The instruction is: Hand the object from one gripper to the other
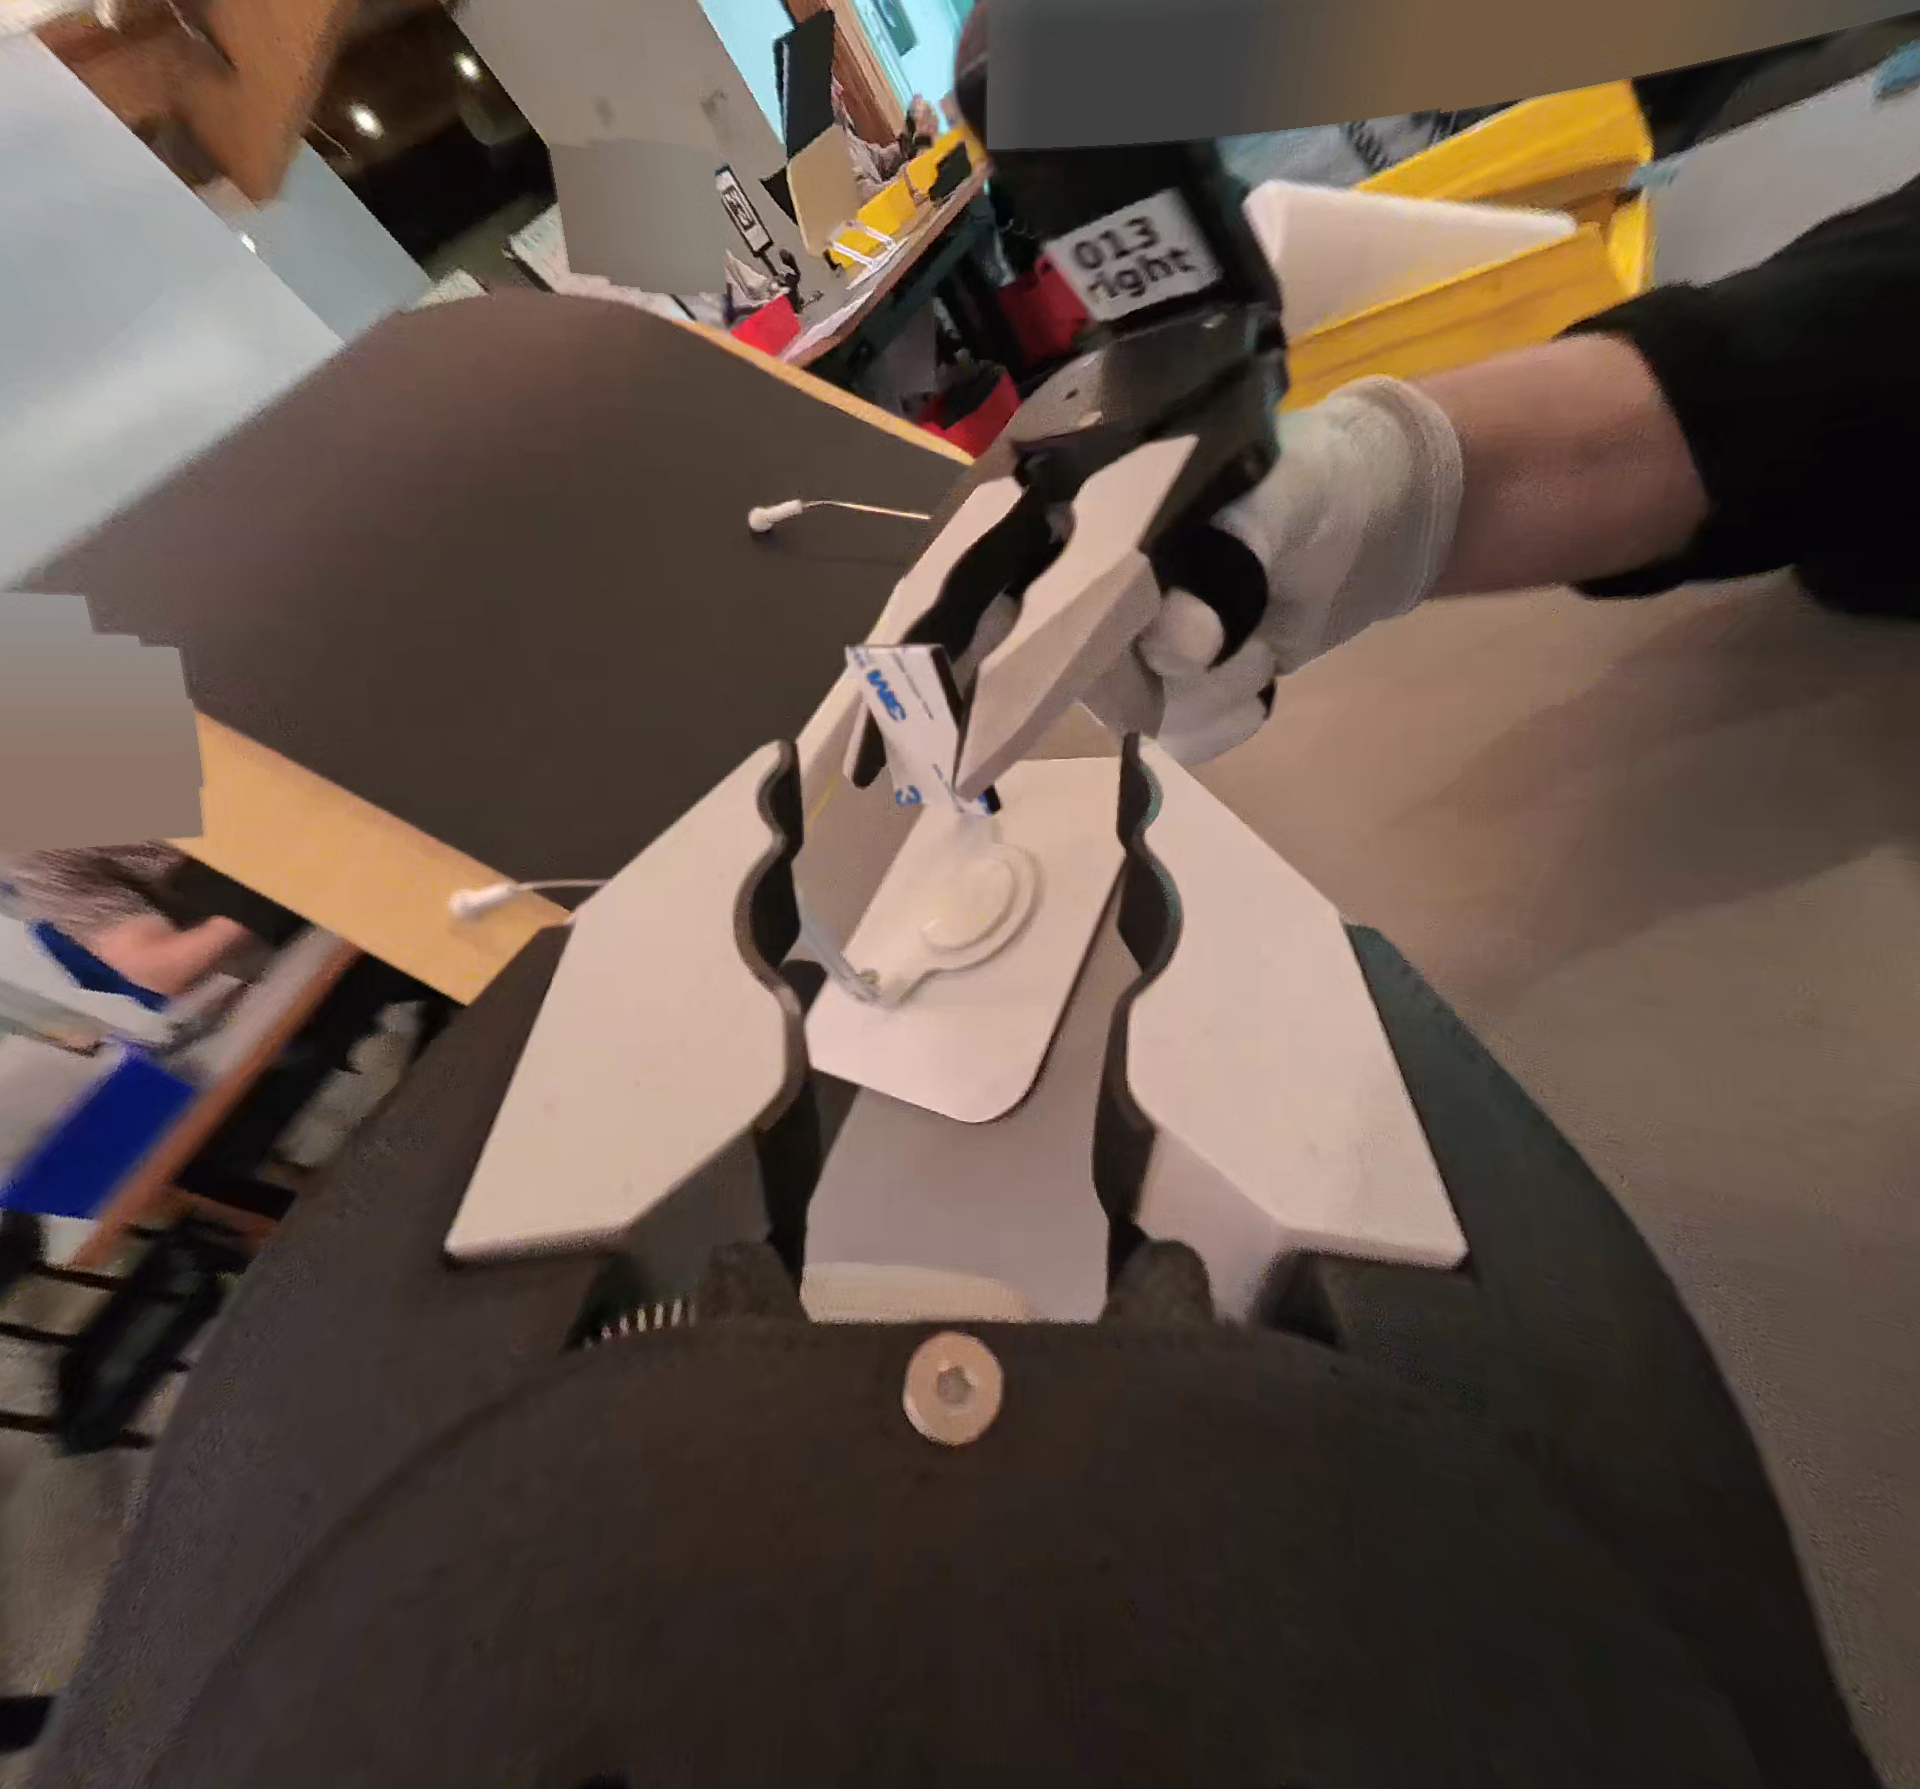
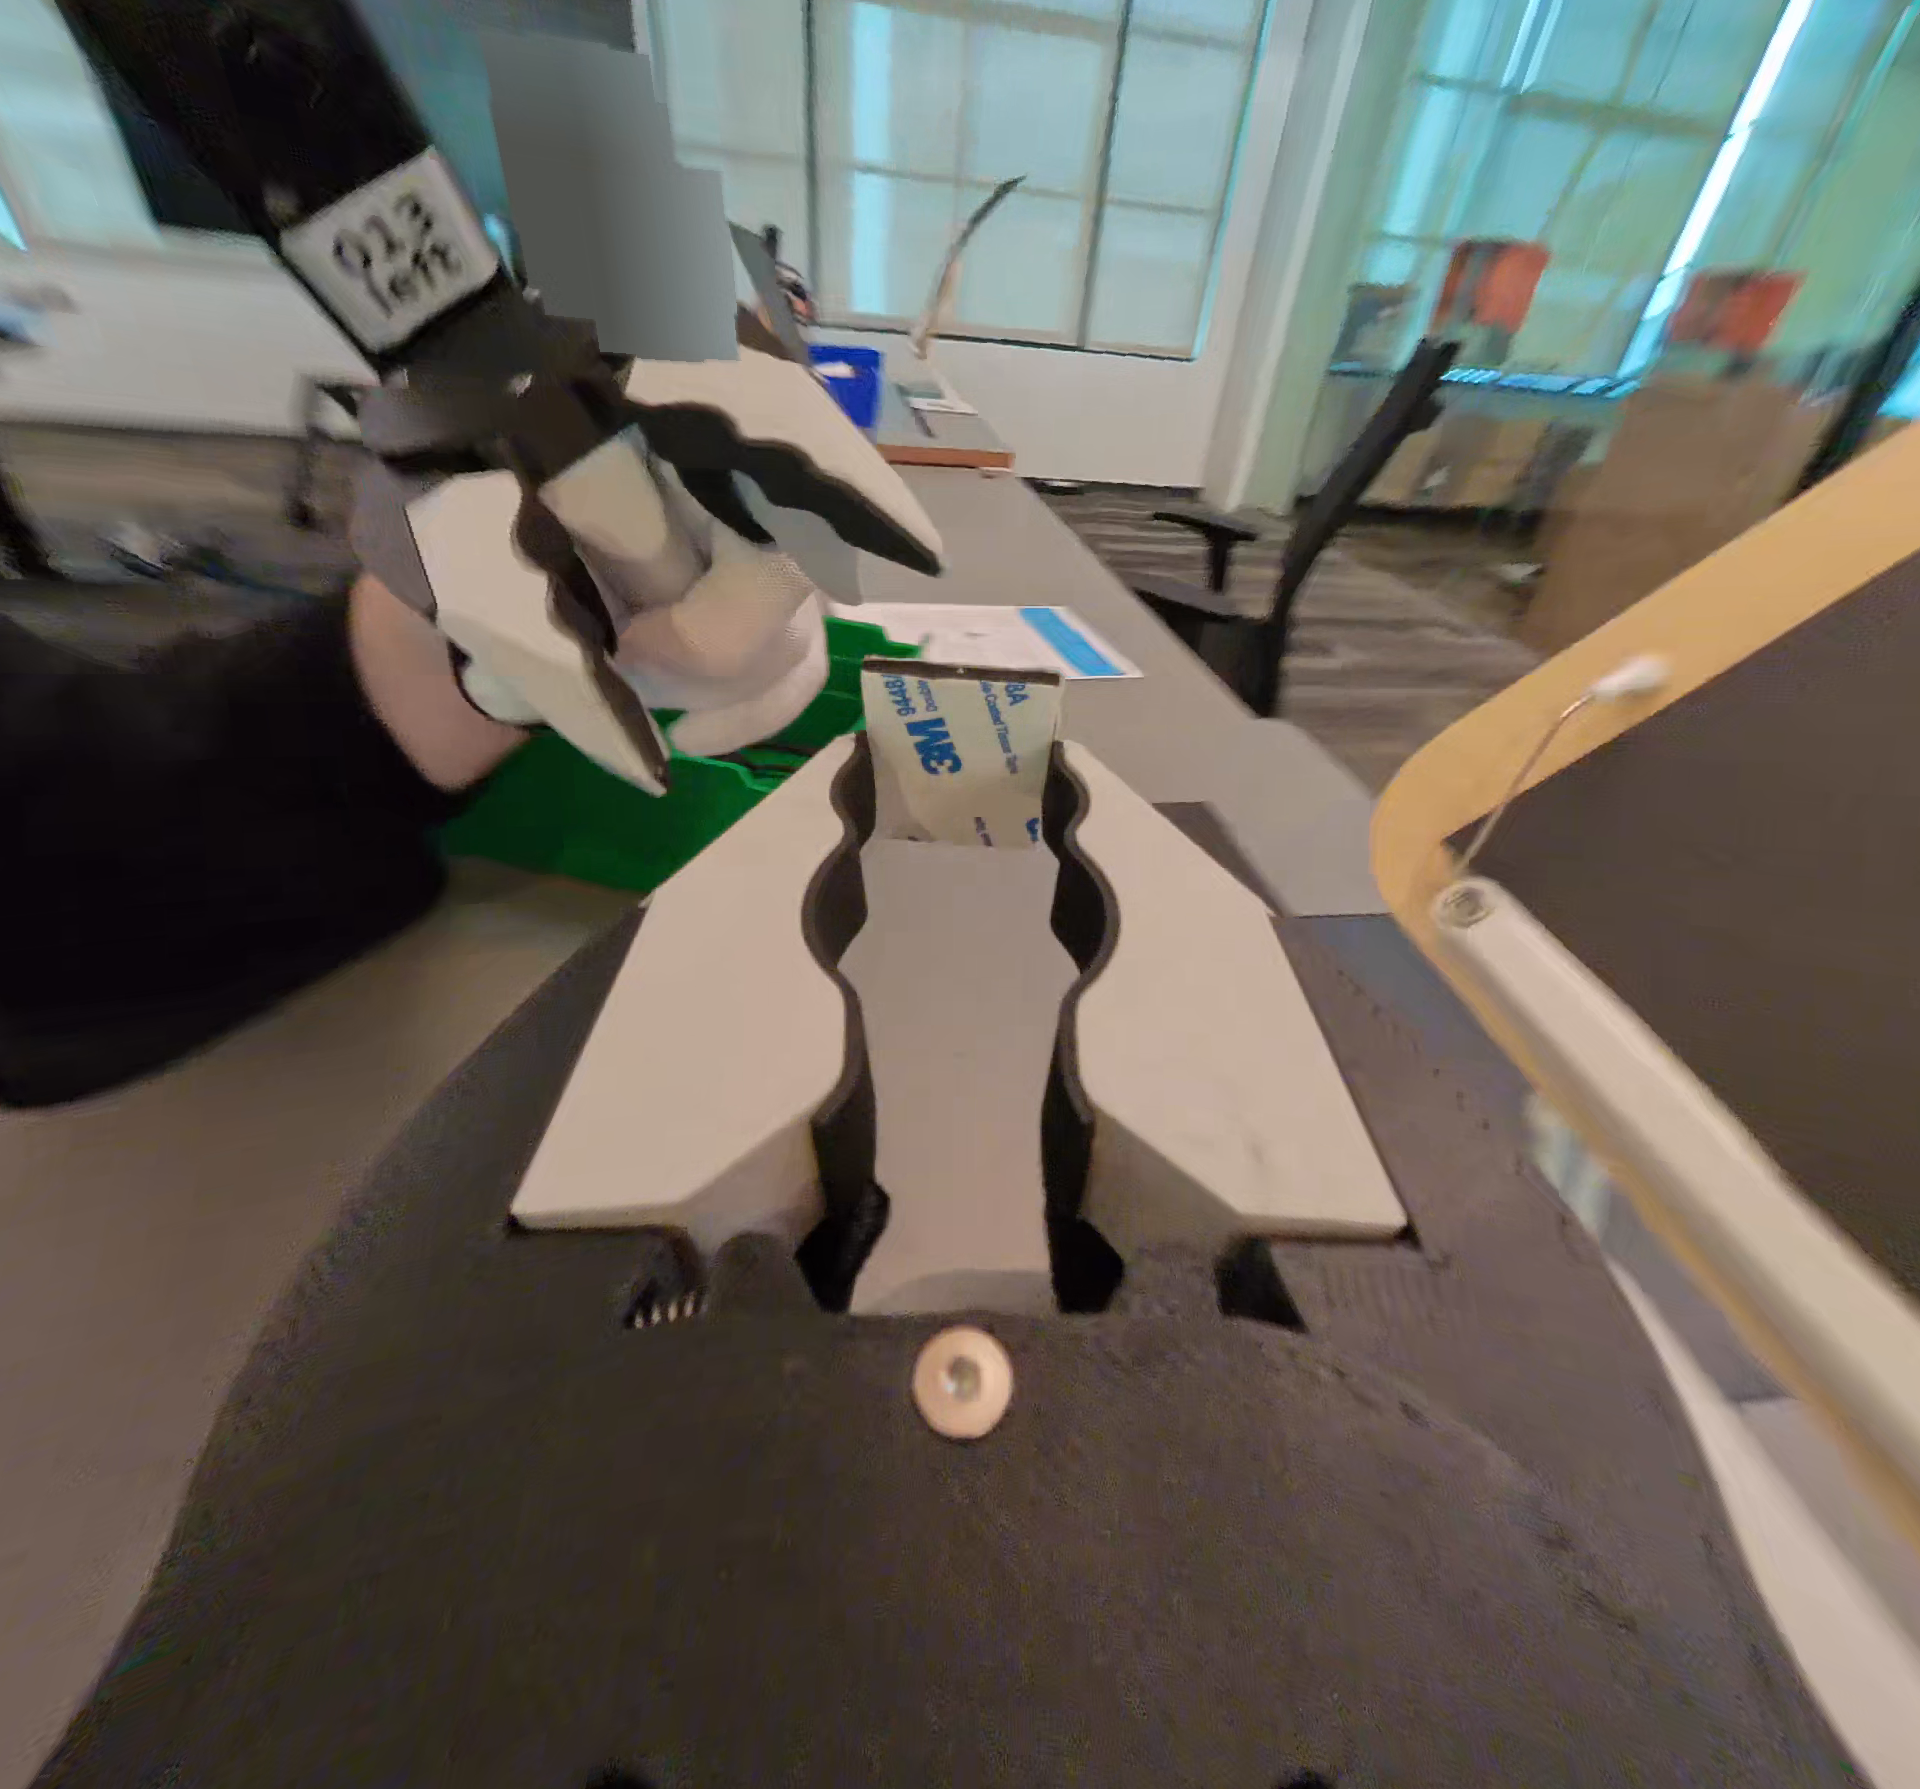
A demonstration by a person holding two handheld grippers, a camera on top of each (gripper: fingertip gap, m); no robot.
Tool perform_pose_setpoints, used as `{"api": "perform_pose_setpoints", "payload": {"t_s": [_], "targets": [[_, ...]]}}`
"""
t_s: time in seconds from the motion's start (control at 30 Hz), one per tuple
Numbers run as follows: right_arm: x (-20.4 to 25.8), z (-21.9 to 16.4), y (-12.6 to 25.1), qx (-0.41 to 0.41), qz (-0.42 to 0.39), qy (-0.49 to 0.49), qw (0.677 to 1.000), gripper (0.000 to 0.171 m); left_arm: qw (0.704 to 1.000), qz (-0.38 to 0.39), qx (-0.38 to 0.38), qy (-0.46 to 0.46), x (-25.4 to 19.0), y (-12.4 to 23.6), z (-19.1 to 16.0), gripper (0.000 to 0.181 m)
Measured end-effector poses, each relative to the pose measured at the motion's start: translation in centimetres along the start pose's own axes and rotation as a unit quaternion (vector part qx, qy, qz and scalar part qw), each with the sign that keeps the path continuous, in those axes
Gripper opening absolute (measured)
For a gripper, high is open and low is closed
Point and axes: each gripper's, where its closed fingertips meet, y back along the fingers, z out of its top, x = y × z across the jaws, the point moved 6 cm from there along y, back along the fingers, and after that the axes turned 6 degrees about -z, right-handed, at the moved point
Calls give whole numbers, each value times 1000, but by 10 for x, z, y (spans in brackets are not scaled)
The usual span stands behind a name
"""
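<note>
Spreading beneath both grippers is a pale grey tabletop (image 2: 966, 1116), the largest thing in either wrist view. Rising on the outer side of the right gripper (image 2: 961, 783) is a dark panel with a tan wooden edge (image 2: 1683, 804); a thin white cable with a small plug (image 2: 1621, 679) hangs against it. Below and behind the left gripper (image 2: 800, 669), in the right wrist view, sits a green bin (image 2: 582, 804), and a white sheet with a blue stripe (image 2: 1039, 643) lies flat just past the right gripper's fingertips.

The left gripper (image 1: 961, 804) stands with its jaws spread wide and nothing between them; a white-gloved hand (image 2: 727, 638) carries it. Under its gap, on the table, rests a flat white pad with a raised round disc (image 1: 956, 950), a short wire at its near corner.

The right gripper (image 1: 935, 752), held by another white-gloved hand (image 1: 1320, 555), comes in from ahead and to the right of the left gripper, tips pointing down. It is clamped on the adhesive foam pad (image 2: 961, 763), a small white square with blue print and a dark edge, pinched upright at the very tips of its fingers (image 2: 1132, 835). In the left wrist view the adhesive foam pad (image 1: 894, 700) hangs just above and ahead of the left gripper's open fingers (image 1: 675, 970), apart from them.
</note>
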Motion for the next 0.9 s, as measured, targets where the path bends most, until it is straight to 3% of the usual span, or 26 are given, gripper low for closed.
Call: {"api": "perform_pose_setpoints", "payload": {"t_s": [0.1, 0.17, 0.3, 0.47, 0.67, 0.9], "targets": [[-10, 7, 9, -74, 41, -115, 990, 29, 996, 50, 33, -62, -1, -7, 1, 62], [-15, 16, 17, -145, 81, -196, 966, 29, 990, 91, 48, -95, 1, -14, -2, 63], [-19, 16, 19, -202, 100, -262, 938, 29, 968, 181, 39, -168, 0, -30, -1, 63], [-7, 11, 11, -207, 132, -280, 928, 29, 928, 265, 36, -259, -8, -39, 1, 55], [-5, 4, 6, -192, 140, -289, 927, 29, 916, 293, 19, -272, -7, -31, 8, 36], [-2, 4, 6, -204, 151, -298, 920, 29, 908, 304, 22, -286, -8, -32, 5, 33]]}}
